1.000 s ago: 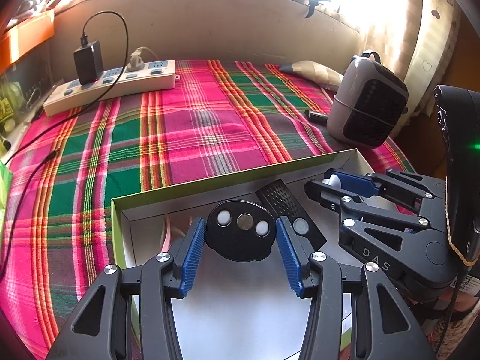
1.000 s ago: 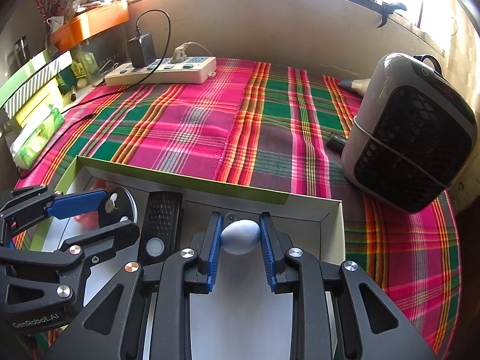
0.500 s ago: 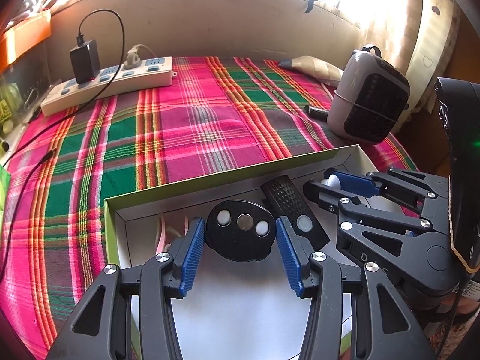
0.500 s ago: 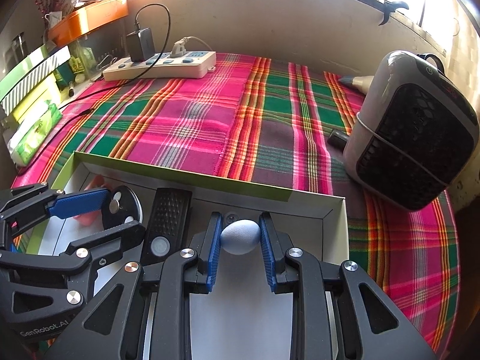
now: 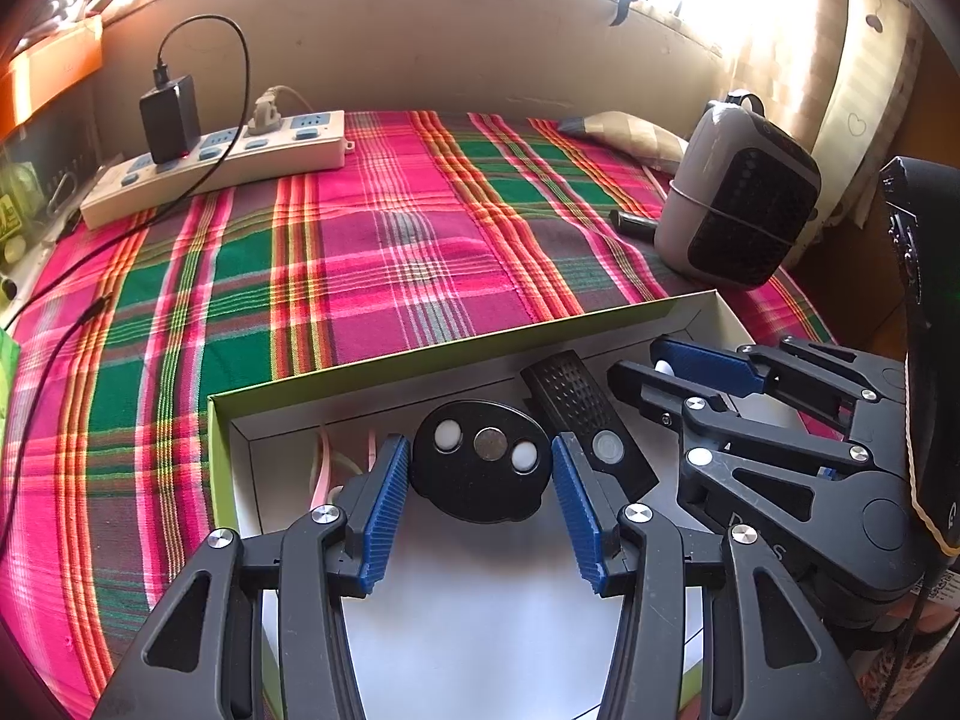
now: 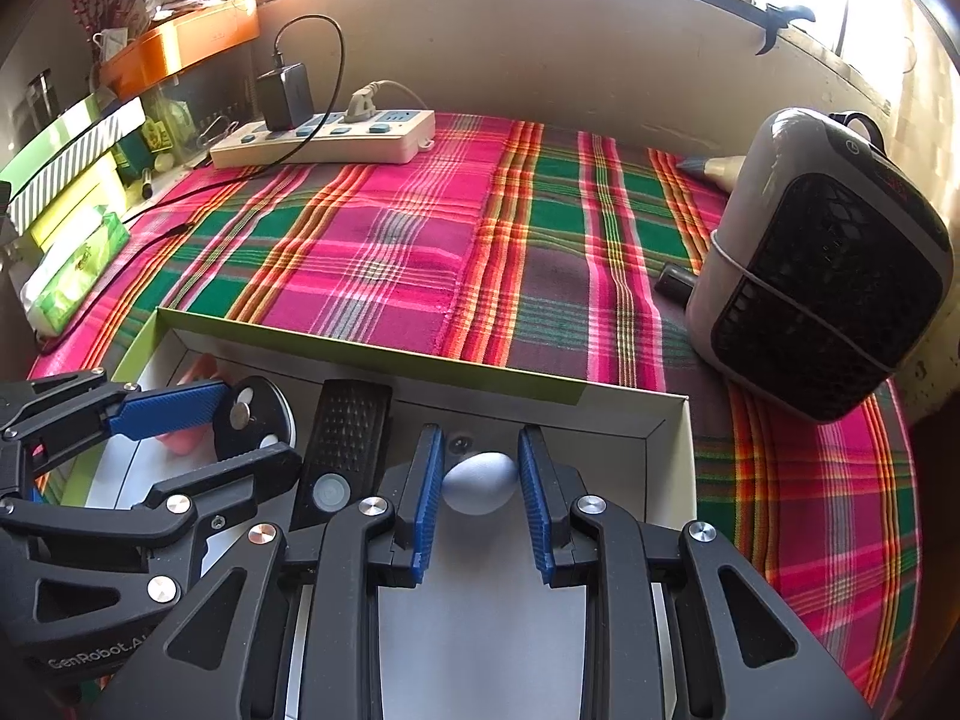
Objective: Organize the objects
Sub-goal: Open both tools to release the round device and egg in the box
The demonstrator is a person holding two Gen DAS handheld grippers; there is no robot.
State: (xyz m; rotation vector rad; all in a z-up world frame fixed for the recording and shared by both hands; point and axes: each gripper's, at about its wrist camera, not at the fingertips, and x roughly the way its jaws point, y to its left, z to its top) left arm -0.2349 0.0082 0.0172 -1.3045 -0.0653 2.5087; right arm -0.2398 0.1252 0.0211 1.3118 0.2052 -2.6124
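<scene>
A white box with a green rim [image 5: 450, 354] [image 6: 360, 348] lies on the plaid cloth. Inside it my left gripper [image 5: 480, 447] [image 6: 255, 429] is shut on a black round disc [image 5: 480, 483] [image 6: 249, 414] with two white studs and a grey one. Beside the disc lies a black perforated bar with a round button [image 5: 582, 420] [image 6: 348, 444]. Just right of that bar, my right gripper [image 6: 480, 441] [image 5: 639, 366] is shut on a pale egg-shaped object [image 6: 480, 486] near the box's far wall. A pink item [image 5: 321, 462] [image 6: 192, 438] lies at the box's left end, partly hidden.
A grey heater with a black grille [image 5: 738, 204] [image 6: 822, 276] stands at the right, a small black cylinder [image 6: 675, 282] beside it. A white power strip [image 5: 228, 162] [image 6: 324, 138] with a black charger lies at the back left. A cable crosses the left edge; a green pack [image 6: 72, 270] lies there.
</scene>
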